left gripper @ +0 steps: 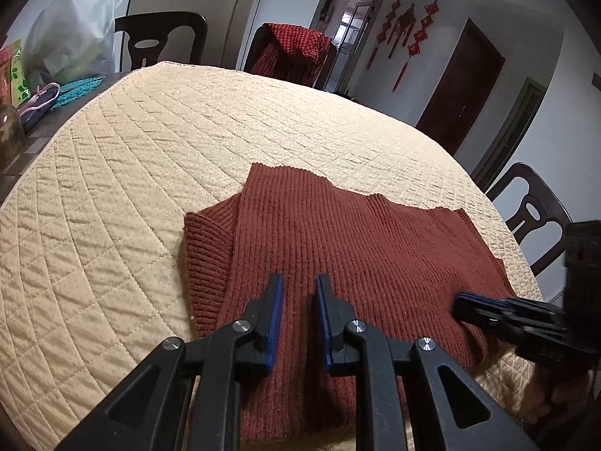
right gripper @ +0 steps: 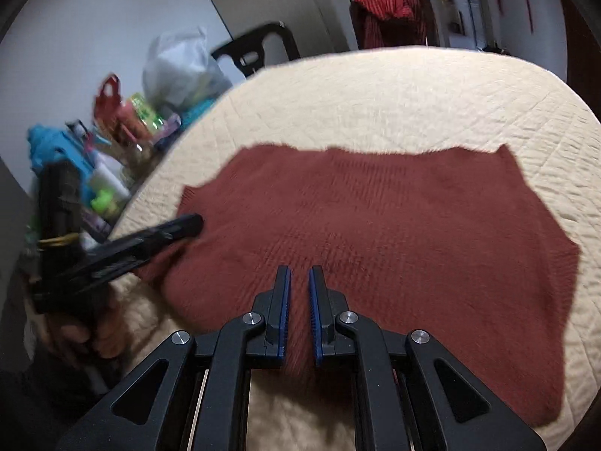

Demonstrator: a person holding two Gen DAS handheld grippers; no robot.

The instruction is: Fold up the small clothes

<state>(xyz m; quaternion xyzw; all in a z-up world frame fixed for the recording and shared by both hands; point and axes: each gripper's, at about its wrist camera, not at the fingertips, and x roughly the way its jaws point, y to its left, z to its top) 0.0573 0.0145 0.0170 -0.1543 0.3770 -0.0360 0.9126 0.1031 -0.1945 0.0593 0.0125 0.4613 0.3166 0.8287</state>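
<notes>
A rust-red ribbed knit garment [left gripper: 338, 240] lies on the cream quilted table cover [left gripper: 131, 188], partly folded, with a ribbed flap sticking out on its left side. It also shows in the right wrist view [right gripper: 375, 225]. My left gripper [left gripper: 299, 280] hovers over the garment's near part, jaws a small gap apart, holding nothing. My right gripper [right gripper: 299, 272] is over the near edge of the garment, jaws narrowly apart and empty. The right gripper [left gripper: 488, 308] enters the left wrist view from the right; the left gripper [right gripper: 188, 223] shows at the left in the right wrist view.
Clutter stands on the bare table left of the cover: a plastic bag [left gripper: 71, 30], a teal mat [left gripper: 77, 90], bottles and packets [right gripper: 124, 139]. Dark chairs [left gripper: 161, 37] ring the table, one draped with a red checked cloth [left gripper: 296, 47]. Another chair [left gripper: 533, 218] stands at the right.
</notes>
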